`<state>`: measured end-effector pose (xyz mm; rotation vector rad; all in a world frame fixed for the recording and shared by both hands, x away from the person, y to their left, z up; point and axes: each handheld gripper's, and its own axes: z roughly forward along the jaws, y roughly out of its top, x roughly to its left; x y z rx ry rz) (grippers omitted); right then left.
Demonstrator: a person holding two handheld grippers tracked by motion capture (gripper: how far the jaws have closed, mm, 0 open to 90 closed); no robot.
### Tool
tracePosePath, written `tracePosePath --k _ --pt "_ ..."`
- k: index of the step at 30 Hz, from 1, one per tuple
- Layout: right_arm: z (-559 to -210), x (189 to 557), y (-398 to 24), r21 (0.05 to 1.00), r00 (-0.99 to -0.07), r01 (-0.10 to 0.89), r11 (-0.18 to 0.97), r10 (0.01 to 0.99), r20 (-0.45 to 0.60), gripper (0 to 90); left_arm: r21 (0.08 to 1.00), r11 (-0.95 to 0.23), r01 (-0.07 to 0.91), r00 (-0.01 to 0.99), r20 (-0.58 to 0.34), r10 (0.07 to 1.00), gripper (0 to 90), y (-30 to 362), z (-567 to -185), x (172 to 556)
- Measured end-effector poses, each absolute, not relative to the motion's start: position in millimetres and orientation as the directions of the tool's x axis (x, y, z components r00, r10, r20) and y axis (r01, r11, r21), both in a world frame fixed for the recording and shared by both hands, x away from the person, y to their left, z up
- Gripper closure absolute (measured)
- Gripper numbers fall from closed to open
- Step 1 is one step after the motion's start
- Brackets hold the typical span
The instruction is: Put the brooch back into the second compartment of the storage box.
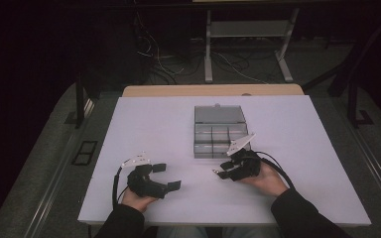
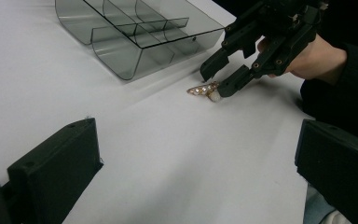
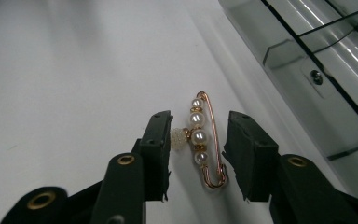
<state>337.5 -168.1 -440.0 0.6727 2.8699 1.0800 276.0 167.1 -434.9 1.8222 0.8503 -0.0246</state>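
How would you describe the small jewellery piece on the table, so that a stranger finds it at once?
On the white table, look just in front of the clear compartment box. There, between the jaws of the right tool, lies a gold safety-pin brooch, the sole shiny item, strung with white pearls.

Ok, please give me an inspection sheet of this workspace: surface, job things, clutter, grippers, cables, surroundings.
Surface: white table, bare around the work.
Job's things: pearl pin flat on the table; clear tray behind it, compartments look empty.
Clutter: nothing seen.
Grippers: right hand-held gripper straddles the pin, pads not pressing it; left hand-held gripper open, nothing between the jaws.
Cables: black cable trails from the right one; another from the left.
Surroundings: dark floor, desk legs, loose wires.
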Motion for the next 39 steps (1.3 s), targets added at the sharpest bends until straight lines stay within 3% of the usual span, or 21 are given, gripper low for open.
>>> tracePosePath --k 12,22,28,39 --pt "-442 338 -170 0.617 -0.908 0.389 0.684 0.398 0.131 67.7 0.81 -0.17 0.561 0.742 -0.401 0.538 0.0 169 -436 278" --pt "-442 334 -169 0.613 -0.914 0.35 0.709 0.402 0.056 79.9 0.812 -0.162 0.561 0.742 -0.406 0.534 0.0 170 -436 278" --pt "-443 341 -176 0.615 -0.88 0.45 0.647 0.44 0.18 82.0 0.81 -0.163 0.563 0.742 -0.409 0.531 0.0 170 -436 278" --pt "-439 341 -178 0.615 -0.874 0.47 0.633 0.43 0.224 83.1 0.811 -0.163 0.563 0.743 -0.41 0.529 0.0 170 -436 278"
